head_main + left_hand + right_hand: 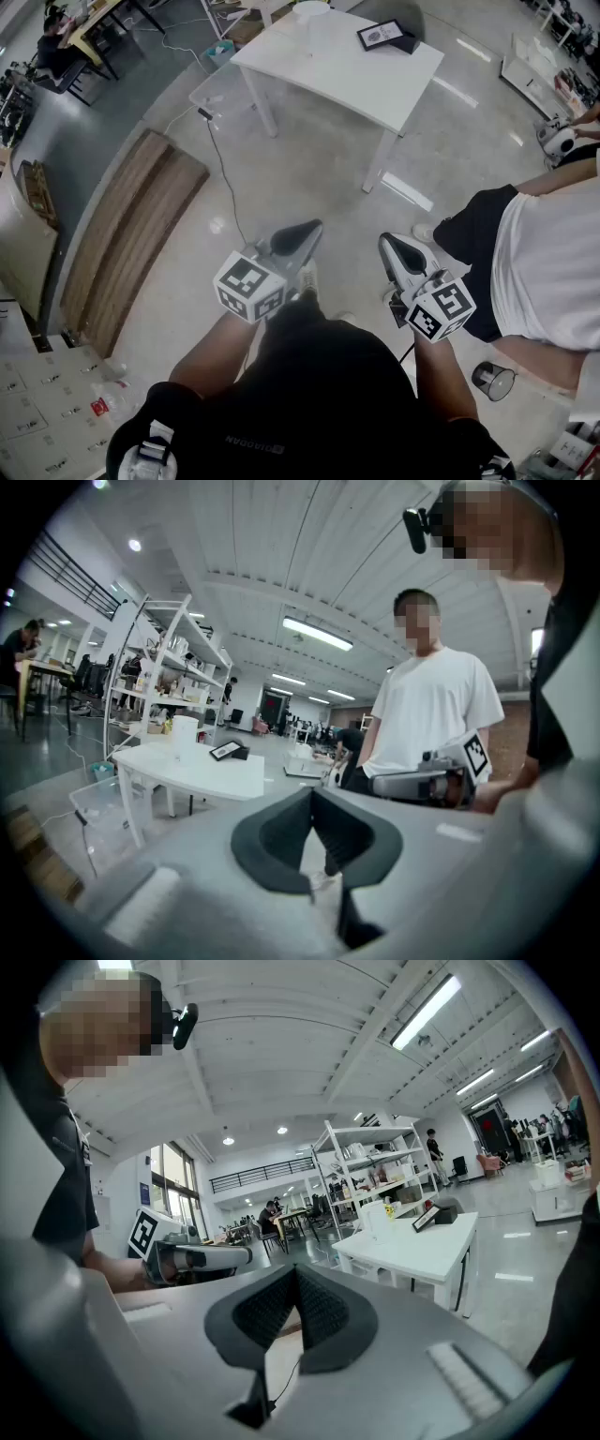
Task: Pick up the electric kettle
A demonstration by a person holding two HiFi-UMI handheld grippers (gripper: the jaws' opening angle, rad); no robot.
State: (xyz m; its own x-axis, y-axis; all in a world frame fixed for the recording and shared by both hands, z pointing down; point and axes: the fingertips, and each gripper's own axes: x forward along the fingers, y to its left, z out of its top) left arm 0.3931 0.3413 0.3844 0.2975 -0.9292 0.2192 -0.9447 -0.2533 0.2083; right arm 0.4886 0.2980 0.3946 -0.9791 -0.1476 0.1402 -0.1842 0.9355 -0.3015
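Plainly, no reach has begun. In the head view the left tongs (305, 234) and right tongs (396, 251) are held side by side close to the person's body. They are over bare floor and well apart from the tabletop (319, 70). I judge this a carrying posture before any approach. The kettle (311, 9) stands upright at the tabletop's far edge. A frame (382, 35) lies toward the far right corner, and a bystander (548, 262) stands at the right.

In the left gripper view the left tongs are closed, pad tips meeting with nothing between them. The kettle (185, 735) shows ahead to the left on the tabletop. A clear bin (94, 803) sits on the floor beside a table leg, and I cannot make out its contents.

In the right gripper view the right tongs are fully closed and empty. The kettle (377, 1220) stands ahead to the right. Its white wall hides whether it holds water.
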